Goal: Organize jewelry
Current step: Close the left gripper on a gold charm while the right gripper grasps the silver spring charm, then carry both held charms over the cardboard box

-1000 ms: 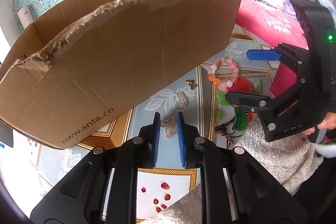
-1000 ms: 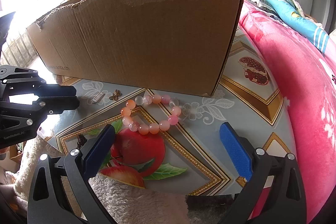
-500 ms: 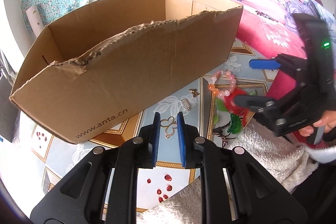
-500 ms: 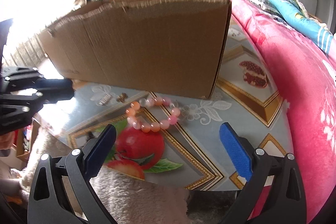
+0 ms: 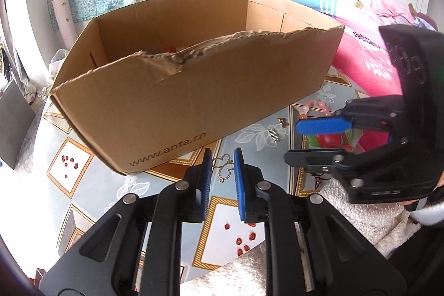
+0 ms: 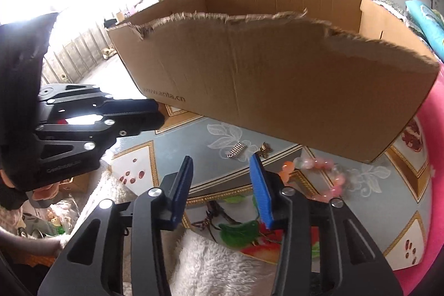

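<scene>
My left gripper [image 5: 222, 161] is shut on a gold filigree pendant [image 5: 224, 167] and holds it above the table, in front of the cardboard box [image 5: 194, 90]. The box also shows in the right wrist view [image 6: 277, 79]. My right gripper [image 6: 222, 173] is open and empty, its jaws narrowed, above the table. A pink bead bracelet [image 6: 319, 171] lies just right of it and shows in the left wrist view [image 5: 313, 105]. A silver clasp [image 6: 237, 150] and a small gold butterfly charm [image 6: 265, 150] lie near the box; they also show in the left wrist view [image 5: 273, 135] [image 5: 283, 122].
The table has a patterned cloth [image 5: 111, 185] with fruit prints. A white fluffy towel [image 6: 216, 262] lies at its near edge. A pink bed cover [image 5: 360, 54] borders the right side. Red beads [image 5: 169, 49] show inside the box.
My left gripper has risen and pulled back with the pendant, so the inside of the box shows. My right gripper has moved left and its jaws have narrowed.
</scene>
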Demonstrator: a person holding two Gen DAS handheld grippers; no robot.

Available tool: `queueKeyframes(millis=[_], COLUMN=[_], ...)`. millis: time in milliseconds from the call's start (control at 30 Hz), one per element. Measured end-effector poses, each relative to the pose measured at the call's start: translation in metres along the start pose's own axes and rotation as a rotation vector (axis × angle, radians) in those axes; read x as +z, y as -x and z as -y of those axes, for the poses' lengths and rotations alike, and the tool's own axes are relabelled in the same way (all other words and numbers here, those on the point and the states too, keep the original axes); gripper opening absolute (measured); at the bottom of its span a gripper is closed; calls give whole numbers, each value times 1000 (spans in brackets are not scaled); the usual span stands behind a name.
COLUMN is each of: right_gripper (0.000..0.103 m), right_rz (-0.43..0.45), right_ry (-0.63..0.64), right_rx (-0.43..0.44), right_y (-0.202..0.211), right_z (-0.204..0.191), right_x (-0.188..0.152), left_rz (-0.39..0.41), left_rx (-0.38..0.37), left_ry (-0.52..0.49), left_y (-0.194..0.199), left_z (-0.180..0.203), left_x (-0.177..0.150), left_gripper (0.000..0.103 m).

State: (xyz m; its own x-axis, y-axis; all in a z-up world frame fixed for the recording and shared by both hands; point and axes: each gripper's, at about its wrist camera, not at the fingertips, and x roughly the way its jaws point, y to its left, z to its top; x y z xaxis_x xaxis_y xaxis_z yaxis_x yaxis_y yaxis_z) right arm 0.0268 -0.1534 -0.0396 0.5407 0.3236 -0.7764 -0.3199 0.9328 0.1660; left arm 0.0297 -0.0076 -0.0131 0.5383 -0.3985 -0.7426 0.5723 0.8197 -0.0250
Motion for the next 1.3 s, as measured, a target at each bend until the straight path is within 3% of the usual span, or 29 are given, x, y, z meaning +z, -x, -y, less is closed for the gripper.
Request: queueKeyframes(millis=[367,667,1000,1300], right_gripper=[16,7,1,1], right_rz=[-23,-53,-59,-29], right_ry=[14,10,-29,-43], right_rx=[-78,-112,-77,-61], right_y=[-17,-20,-22,3], right_z=[-11,-14,-1,8], right_x=[17,28,37,15], left_rz=[28,38,55,67], left_rx=[-18,-30,-35,-31], left_ry=[35,48,50,47], left_y=[2,6,10,18], left_z=[-9,-15,-16,-14], left_x=[-4,-9,-10,-11], left_gripper=[15,15,15,15])
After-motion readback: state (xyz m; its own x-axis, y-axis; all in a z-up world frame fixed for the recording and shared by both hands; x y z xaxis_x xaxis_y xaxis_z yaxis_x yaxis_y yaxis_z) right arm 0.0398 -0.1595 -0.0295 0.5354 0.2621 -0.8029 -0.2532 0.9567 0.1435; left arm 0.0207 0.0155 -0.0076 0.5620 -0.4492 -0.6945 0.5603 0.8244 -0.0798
